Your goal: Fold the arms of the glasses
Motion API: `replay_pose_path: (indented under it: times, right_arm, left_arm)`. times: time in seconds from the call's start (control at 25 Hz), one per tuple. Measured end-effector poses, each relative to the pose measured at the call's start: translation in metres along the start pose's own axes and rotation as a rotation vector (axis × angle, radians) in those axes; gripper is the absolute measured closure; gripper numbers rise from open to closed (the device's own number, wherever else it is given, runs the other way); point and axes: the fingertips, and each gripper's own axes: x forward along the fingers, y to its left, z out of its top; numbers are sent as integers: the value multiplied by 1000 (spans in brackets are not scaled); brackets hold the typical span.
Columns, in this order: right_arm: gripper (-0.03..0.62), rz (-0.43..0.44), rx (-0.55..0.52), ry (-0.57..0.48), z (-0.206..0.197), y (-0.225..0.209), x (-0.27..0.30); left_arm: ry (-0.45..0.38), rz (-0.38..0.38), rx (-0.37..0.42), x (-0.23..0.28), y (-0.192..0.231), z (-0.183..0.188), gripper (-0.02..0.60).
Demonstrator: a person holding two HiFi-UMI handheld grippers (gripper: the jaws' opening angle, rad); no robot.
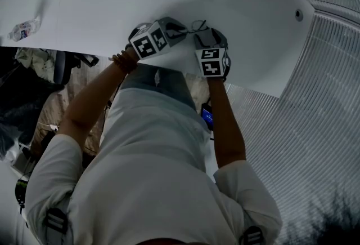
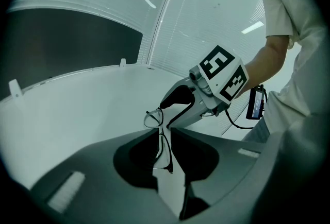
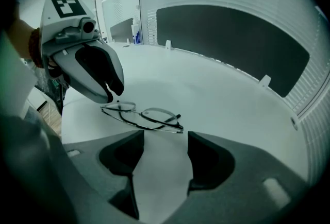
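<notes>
Lying flat on the white table [image 3: 216,94], near its front edge: one pair of thin-framed glasses [image 3: 142,116], a dark arm tip crossing the right lens.

Left gripper [image 3: 112,93]: tips set over the left end of the glasses, jaws a narrow gap apart, the frame's end lying in that gap; whether the pads touch it cannot be told.

Right gripper [image 3: 165,136]: jaws wide apart, nothing between them, tips just short of the near side of the frame.
</notes>
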Motion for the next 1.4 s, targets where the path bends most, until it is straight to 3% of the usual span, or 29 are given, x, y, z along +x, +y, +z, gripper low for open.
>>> replay_pose_path:
  times: [0.24,0.4,0.56,0.72,0.92,1.0,1.04,1.2,1.4]
  right_arm:
    - [332,-7,24,-22,4,-2,-18]
    - [332,-5,62,-115,38,-5,-62]
    - [336,34,75,-289,94,-5,-115]
    - [363,73,118,-507,156,-6,-175]
    - [461,100,142,-739,222,-2,-247]
    - [581,88,114,-802,237,-1,-268]
    - [594,87,103,-836,245,0,-276]
    - [594,123,109,-958,269,7,-318]
    - [594,190,131,-1006,271,27,-353]
  left_arm:
    - [-20,28,-20,-11,0,8,508]
    - [-84,63,-45,-40,-3,34,508]
    - [-231,107,-75,-85,-5,83,491]
    - [-434,178,-129,-140,2,145,514]
    - [-645,221,-80,-207,-2,221,543]
    - [-713,211,-72,-225,-11,241,546]
    - [-744,211,-68,-233,-15,250,554]
    - [-826,213,-31,-255,-37,273,578]
    - [-837,243,-33,-267,-64,284,578]
